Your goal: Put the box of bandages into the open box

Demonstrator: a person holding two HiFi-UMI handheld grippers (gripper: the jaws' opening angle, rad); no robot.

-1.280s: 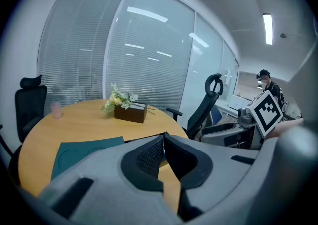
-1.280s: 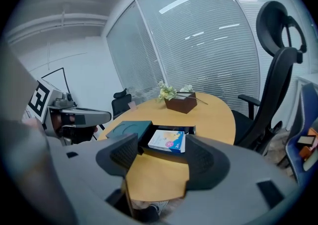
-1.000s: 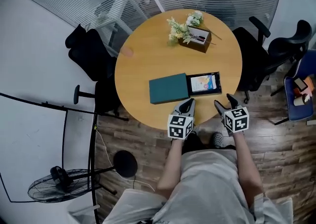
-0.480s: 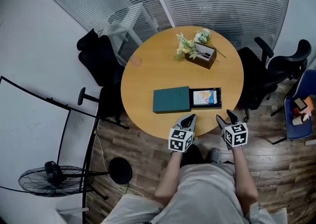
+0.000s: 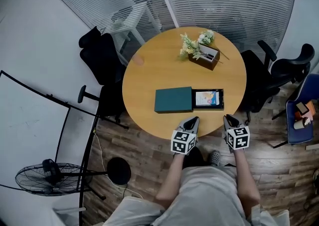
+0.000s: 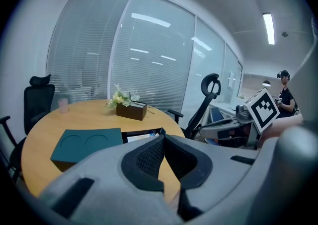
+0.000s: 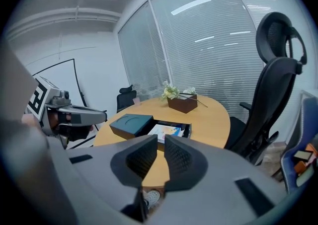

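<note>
On the round wooden table (image 5: 159, 70) an open black box (image 5: 221, 101) holds the colourful box of bandages (image 5: 206, 98), also visible in the right gripper view (image 7: 166, 131). A teal lid (image 5: 173, 100) lies against the box's left side. My left gripper (image 5: 192, 120) hovers at the table's near edge, below the lid, its jaws shut and empty (image 6: 163, 137). My right gripper (image 5: 229, 118) hangs just off the edge, below the open box. Its jaws (image 7: 161, 139) have just been closing and now stand a narrow slit apart with nothing between them.
A dark wooden planter with flowers (image 5: 203, 50) stands at the table's far side, and a small pale cup (image 5: 138, 61) sits at the far left. Black office chairs (image 5: 99, 55) (image 5: 264, 75) flank the table. A floor fan (image 5: 45, 180) stands at lower left.
The right gripper's jaws have gone from wide apart to almost together. Both grippers stay at the table's near edge; the head view has shifted slightly.
</note>
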